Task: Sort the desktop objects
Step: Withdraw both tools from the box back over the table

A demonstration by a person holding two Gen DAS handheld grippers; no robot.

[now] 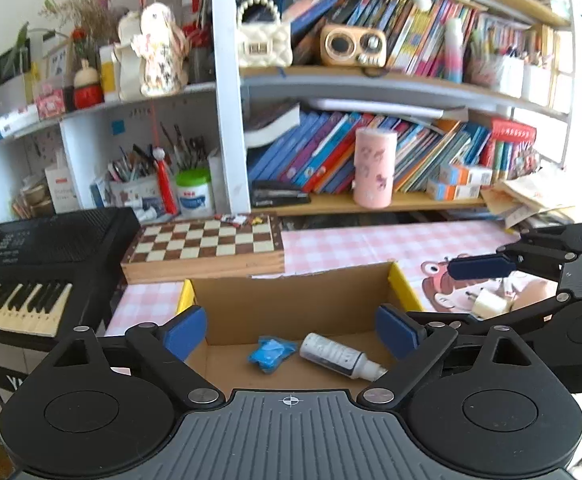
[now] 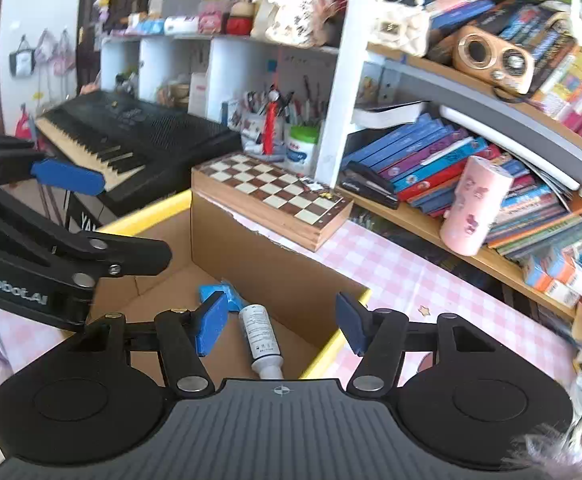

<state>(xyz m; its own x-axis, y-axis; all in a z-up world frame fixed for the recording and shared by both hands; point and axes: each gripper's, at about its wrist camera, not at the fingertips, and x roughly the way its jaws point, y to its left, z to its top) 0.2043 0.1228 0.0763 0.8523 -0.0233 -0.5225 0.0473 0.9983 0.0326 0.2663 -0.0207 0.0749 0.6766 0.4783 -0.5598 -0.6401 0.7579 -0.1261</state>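
An open cardboard box (image 1: 291,296) with yellow flap edges stands on the pink checked table. On its floor lie a crumpled blue packet (image 1: 269,354) and a white squeeze bottle (image 1: 337,356) on its side. My left gripper (image 1: 291,332) hovers above the box, open wide, with nothing between its pads. In the right wrist view my right gripper (image 2: 281,328) is over the same box (image 2: 251,256), open and empty, with the bottle (image 2: 261,334) and the packet (image 2: 231,294) below it. The right gripper's upper blue pad (image 1: 479,268) shows at the right of the left wrist view.
A wooden chessboard case (image 1: 205,246) sits behind the box, with a black keyboard (image 1: 31,264) to its left. Shelves crowded with books and a pink cup (image 1: 373,168) rise behind. A white plug adapter (image 1: 487,304) lies on the table right of the box.
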